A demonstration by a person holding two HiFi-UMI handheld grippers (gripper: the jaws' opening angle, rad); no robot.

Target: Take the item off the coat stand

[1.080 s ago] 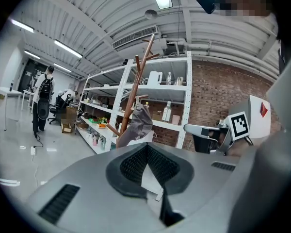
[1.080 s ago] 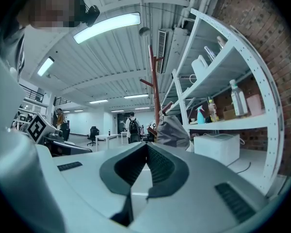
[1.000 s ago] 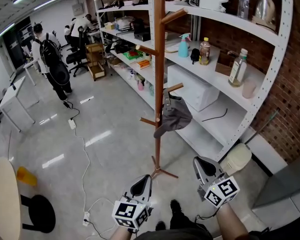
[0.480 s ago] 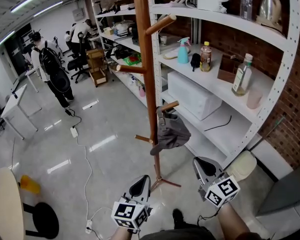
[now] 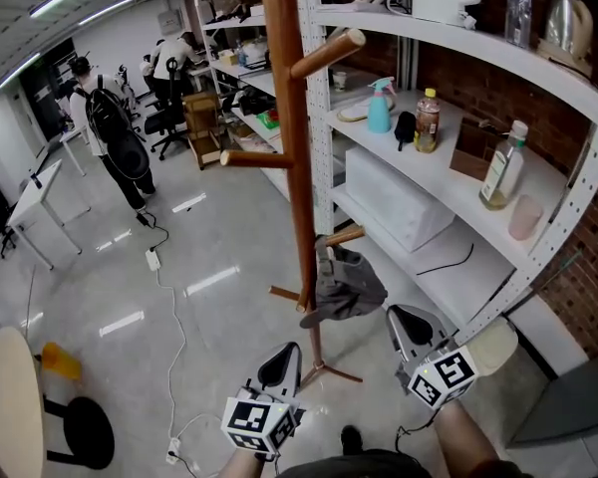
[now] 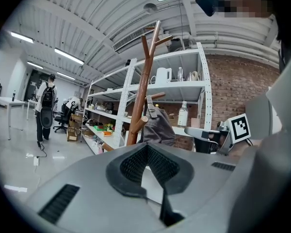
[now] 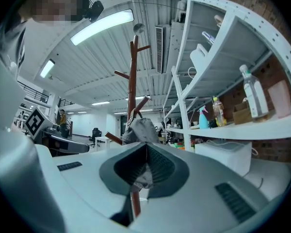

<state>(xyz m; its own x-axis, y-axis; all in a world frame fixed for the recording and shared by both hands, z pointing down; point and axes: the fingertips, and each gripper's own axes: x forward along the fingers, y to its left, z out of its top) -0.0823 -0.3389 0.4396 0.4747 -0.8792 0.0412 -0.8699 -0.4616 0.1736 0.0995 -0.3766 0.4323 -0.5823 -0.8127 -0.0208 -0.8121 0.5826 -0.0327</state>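
A brown wooden coat stand (image 5: 297, 187) rises from the floor in front of me. A grey cap (image 5: 347, 285) hangs from one of its low pegs, on the stand's right side. My left gripper (image 5: 282, 361) is held level below the stand's base in the head view, its jaws together and empty. My right gripper (image 5: 409, 325) is level to the right of the cap, short of it, and also shut with nothing in it. The cap (image 6: 157, 127) shows ahead in the left gripper view, and the cap (image 7: 141, 129) sits just above the jaws in the right gripper view.
White shelving (image 5: 448, 58) stands right behind the stand with bottles, a spray bottle (image 5: 380, 108), a kettle and a white box (image 5: 394, 197). A cable and power strip (image 5: 151, 259) lie on the floor. A person with a backpack (image 5: 110, 132) stands far left. A round table (image 5: 5, 406) is near left.
The coat stand and cap have come nearer and larger in the head view. Both grippers keep their places at the bottom of the picture, still shut.
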